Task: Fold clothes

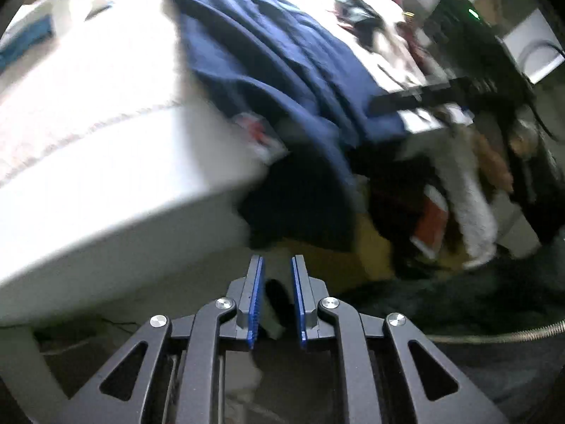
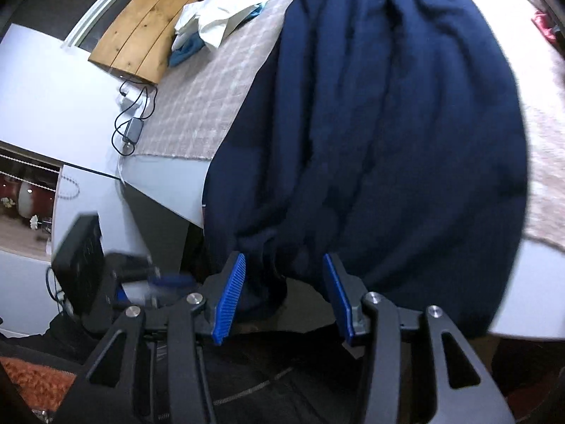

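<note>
Navy garment (image 2: 370, 141) overhangs white table (image 2: 166, 183).

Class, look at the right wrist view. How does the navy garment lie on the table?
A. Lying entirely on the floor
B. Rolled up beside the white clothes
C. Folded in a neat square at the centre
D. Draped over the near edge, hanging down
D: the navy garment spills over the table edge and hangs towards the open right gripper.

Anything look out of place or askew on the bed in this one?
Yes: the navy garment lies bunched in ridges, not flat, its end hanging over the bed edge. Neither gripper grips it.
</note>
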